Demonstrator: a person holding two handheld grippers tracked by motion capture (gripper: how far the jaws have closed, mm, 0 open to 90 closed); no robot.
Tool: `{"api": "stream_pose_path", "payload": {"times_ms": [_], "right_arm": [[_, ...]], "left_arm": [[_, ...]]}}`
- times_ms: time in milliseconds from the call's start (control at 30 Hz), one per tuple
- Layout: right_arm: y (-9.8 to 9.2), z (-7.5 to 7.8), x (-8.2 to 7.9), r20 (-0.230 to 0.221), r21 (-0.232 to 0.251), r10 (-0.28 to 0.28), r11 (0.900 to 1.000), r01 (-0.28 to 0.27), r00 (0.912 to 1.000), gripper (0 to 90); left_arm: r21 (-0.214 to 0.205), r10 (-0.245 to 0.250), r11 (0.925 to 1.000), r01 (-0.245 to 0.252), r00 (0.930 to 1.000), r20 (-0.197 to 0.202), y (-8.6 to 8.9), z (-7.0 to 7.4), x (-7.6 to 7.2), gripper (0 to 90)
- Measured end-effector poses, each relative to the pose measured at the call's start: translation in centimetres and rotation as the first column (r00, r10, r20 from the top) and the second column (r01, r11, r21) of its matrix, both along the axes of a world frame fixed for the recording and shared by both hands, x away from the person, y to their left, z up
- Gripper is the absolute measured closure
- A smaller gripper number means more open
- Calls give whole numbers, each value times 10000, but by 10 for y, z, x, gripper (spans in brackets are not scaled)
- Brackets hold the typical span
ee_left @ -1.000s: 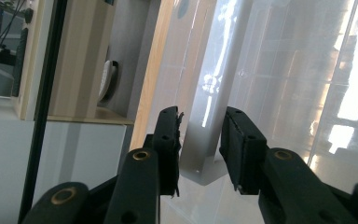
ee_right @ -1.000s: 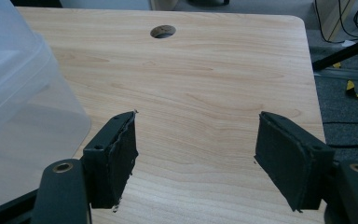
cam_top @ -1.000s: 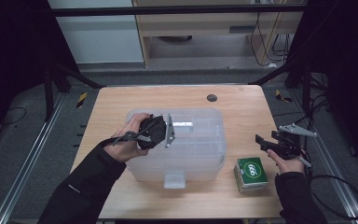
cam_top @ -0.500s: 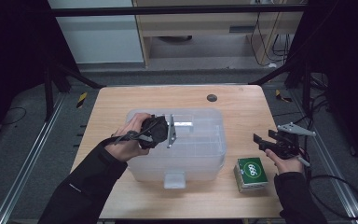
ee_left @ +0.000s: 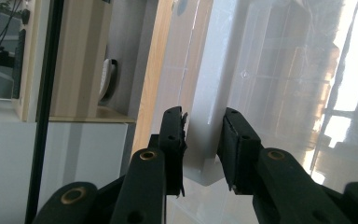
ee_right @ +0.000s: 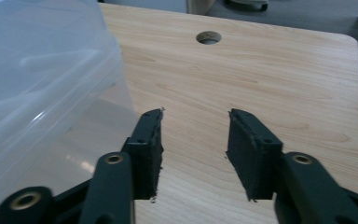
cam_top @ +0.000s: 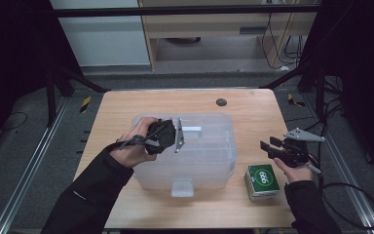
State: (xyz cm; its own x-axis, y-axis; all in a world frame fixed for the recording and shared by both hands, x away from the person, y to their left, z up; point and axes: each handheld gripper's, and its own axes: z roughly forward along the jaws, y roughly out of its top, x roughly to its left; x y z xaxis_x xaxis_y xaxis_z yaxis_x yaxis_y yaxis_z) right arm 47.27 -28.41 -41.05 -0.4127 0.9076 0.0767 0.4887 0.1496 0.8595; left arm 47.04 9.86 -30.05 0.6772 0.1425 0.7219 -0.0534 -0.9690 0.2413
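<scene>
A clear plastic storage box (cam_top: 209, 156) with its lid on stands in the middle of the wooden table (cam_top: 253, 117). My left gripper (cam_top: 187, 132) lies across the lid. In the left gripper view its jaws have been closing, and both pads now press on the lid's pale handle (ee_left: 205, 154), so the left gripper (ee_left: 204, 137) is shut on it. My right gripper (cam_top: 268, 146) hovers to the right of the box. In the right gripper view its jaws (ee_right: 195, 140) have just been closing, but it is still open with nothing between them. The box wall (ee_right: 37, 70) is at their left.
A small green carton (cam_top: 262, 181) marked 666 lies by the table's front right edge, just under my right hand. A round cable hole (cam_top: 221, 102) sits at the table's back. Bare wood stretches right of the box. Black frame posts flank the table.
The right gripper's jaws stand closer together than before. Both hands stay about where they were, the left still on the lid.
</scene>
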Motion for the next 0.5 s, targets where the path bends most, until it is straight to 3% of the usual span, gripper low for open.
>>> {"api": "stream_pose_path", "payload": {"times_ms": [300, 500], "right_arm": [[5, 5, -4, -164, 7, 690, 9976, -690, 9975, 767], [11, 6, -9, -261, 21, 1128, 9936, -1128, 9933, 816]], "left_arm": [[-111, 67, 9999, -68, 9999, -79, 0, 2, 2, 709], [-149, 139, 9998, -138, 9999, 64, 0, 4, 3, 708]]}}
